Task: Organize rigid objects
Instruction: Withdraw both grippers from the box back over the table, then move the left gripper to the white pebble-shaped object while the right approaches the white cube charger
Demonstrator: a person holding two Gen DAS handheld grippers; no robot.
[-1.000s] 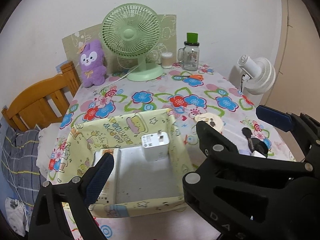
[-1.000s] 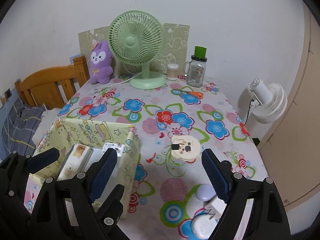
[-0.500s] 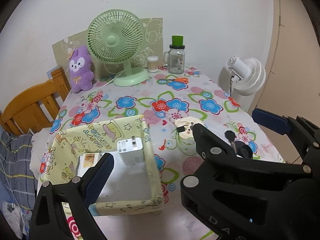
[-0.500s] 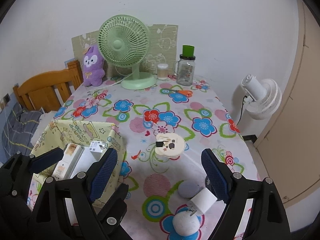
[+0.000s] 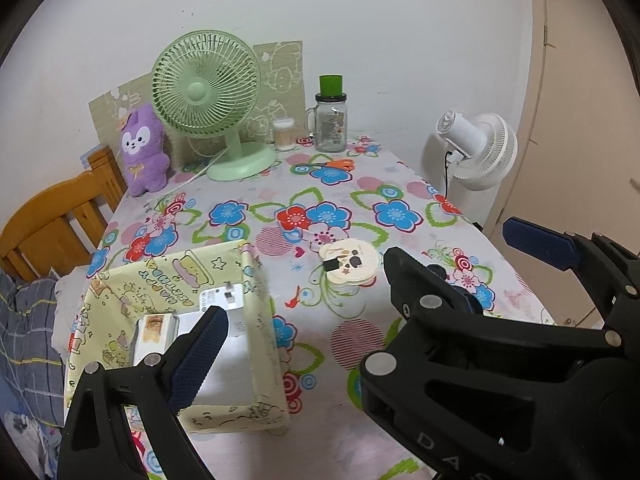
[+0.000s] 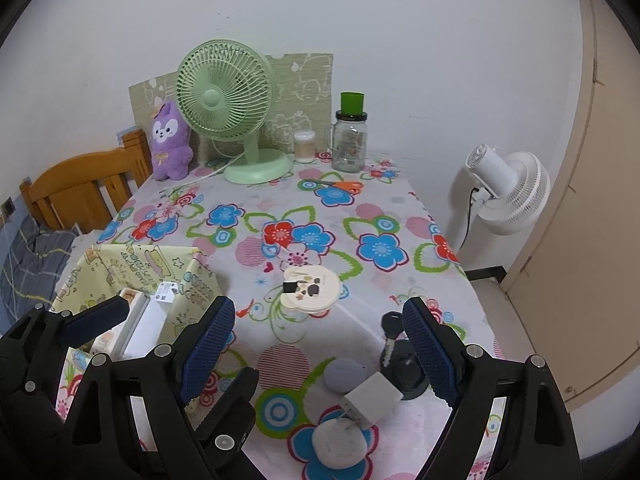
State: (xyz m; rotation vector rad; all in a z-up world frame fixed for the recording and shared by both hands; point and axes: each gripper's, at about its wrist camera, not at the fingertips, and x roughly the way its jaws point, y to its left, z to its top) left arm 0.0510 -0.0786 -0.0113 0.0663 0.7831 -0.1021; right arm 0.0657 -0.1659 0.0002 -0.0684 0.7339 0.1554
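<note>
1. 2 grippers have backed away from the fabric bin (image 6: 192, 280); both spread, empty.
2. White charger (image 6: 374, 398) lies at 6 o'clock between the right gripper (image 6: 320, 354) fingers: likely next pick.
3. Left gripper (image 5: 340, 320) hovers beside the bin.

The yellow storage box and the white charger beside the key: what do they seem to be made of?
The yellow storage box looks like printed fabric, matte: its walls sag and crease. The white charger looks like smooth hard plastic, judging from its crisp flat faces and soft sheen; metal prongs seem to show at one end.
</note>
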